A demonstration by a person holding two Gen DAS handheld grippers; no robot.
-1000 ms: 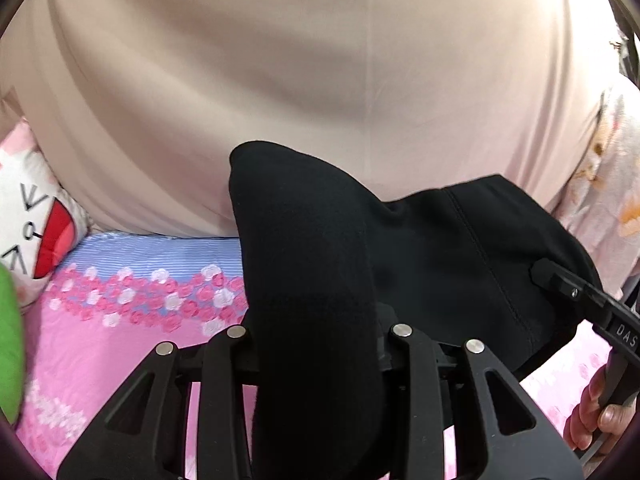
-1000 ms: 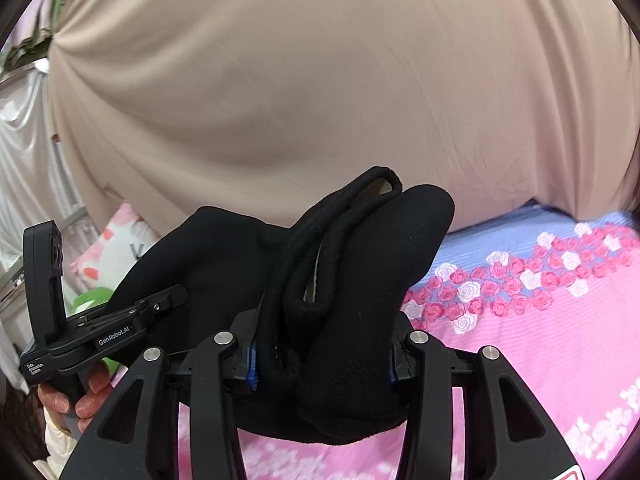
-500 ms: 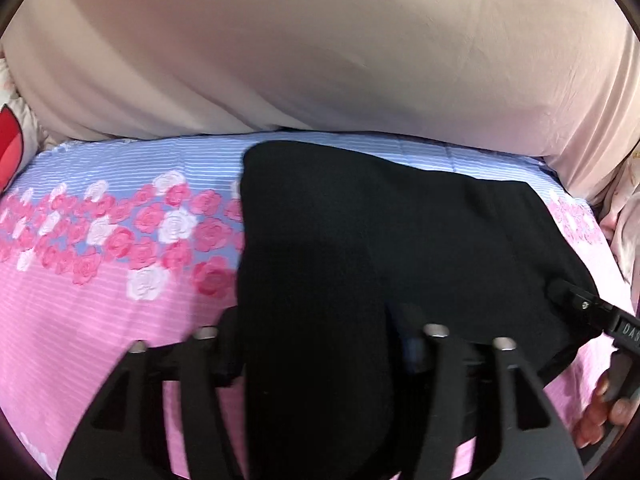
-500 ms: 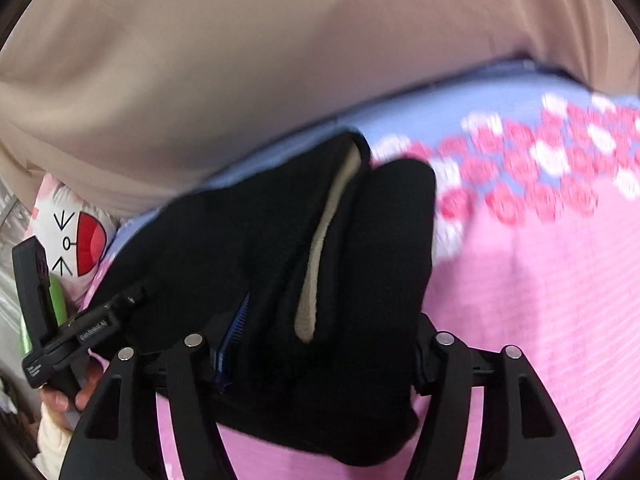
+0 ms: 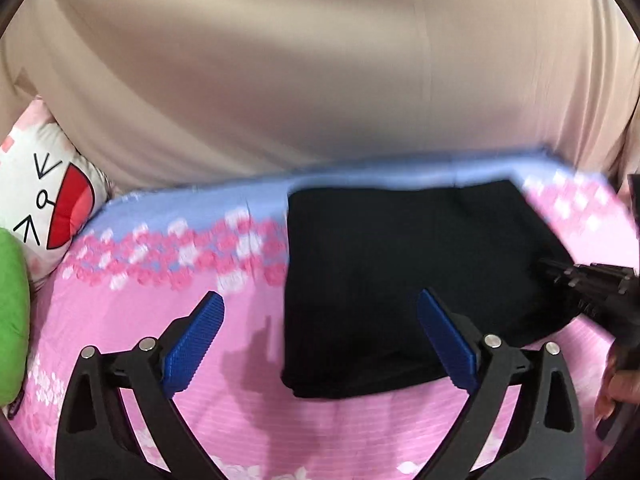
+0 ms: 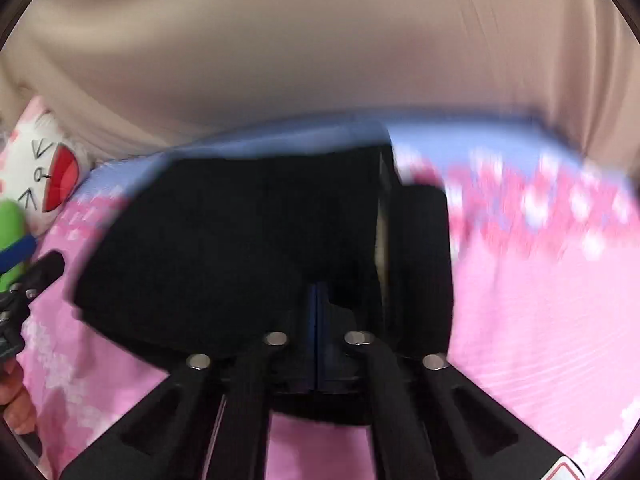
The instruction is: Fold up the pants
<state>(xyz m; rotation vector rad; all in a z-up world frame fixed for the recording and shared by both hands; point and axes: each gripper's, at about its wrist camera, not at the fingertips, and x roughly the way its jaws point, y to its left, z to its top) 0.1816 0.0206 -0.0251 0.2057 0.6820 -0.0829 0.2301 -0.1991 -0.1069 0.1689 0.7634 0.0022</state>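
Item: pants, black, folded into a squarish thick bundle lying flat on the bedsheet, toward the far, blue-striped end of it. We judge them soft, limp and light. The matte, slightly fuzzy knit should not slip between ribbed pads. The right wrist view shows a pale lining at one open edge, so several layers are stacked there. We would take hold at a corner or along a folded edge, pinching all layers together, since a grip in the middle would only lift the top layer and spoil the fold.

Left gripper: its jaws have just been opening and now stand wide apart, blue ridged pads bare. The near left corner of the bundle lies between them but is not pressed.

Right gripper: its jaws have just closed and stand together, pads meeting with nothing visibly clamped. The black cloth lies just beyond and beneath them.

Bedsheet: pink with fine stripes, a band of pink and white roses, smooth cotton look.

Beyond: a beige draped cloth, loosely creased. At left, a white cushion with a cartoon face and something green.
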